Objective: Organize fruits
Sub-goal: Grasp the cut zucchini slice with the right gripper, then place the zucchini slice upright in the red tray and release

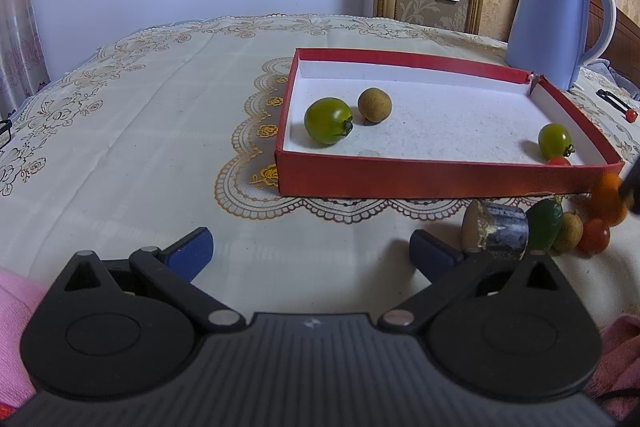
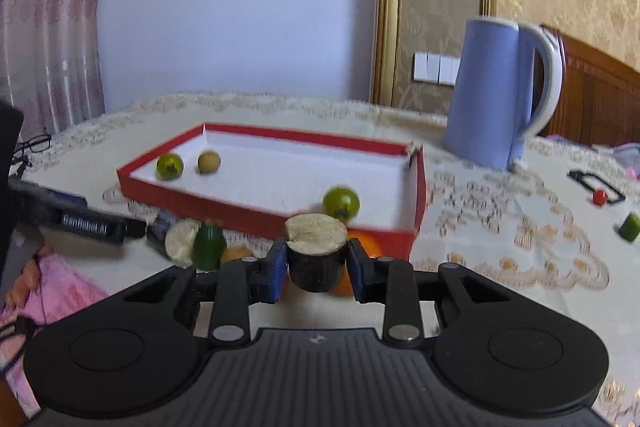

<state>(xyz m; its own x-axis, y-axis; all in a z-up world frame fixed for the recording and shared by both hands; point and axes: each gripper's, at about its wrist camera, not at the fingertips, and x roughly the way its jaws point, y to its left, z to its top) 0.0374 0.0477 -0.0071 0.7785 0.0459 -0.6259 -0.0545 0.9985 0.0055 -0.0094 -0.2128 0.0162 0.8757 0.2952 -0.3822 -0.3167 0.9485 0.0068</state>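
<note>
A red box (image 1: 400,183) (image 2: 248,217) with a white floor holds two green tomatoes (image 1: 328,121) (image 1: 555,141), a brown longan (image 1: 375,105) and a red tomato (image 1: 559,161) at its near rim. My left gripper (image 1: 312,251) is open and empty, low over the cloth in front of the box. My right gripper (image 2: 318,267) is shut on a dark-skinned cut stalk piece (image 2: 316,251), held just before the box's near wall. Another stalk piece (image 1: 496,231), a green fruit (image 1: 545,225), a longan (image 1: 570,231) and a red tomato (image 1: 595,235) lie beside the box. An orange fruit (image 2: 366,247) sits behind the held piece.
A blue electric kettle (image 1: 556,23) (image 2: 496,91) stands behind the box at the right. Glasses (image 2: 34,143) lie at the table's left edge. A small green piece (image 2: 630,227) and a black item with a red knob (image 2: 599,193) lie on the right. Pink cloth (image 2: 52,287) lies at the near left.
</note>
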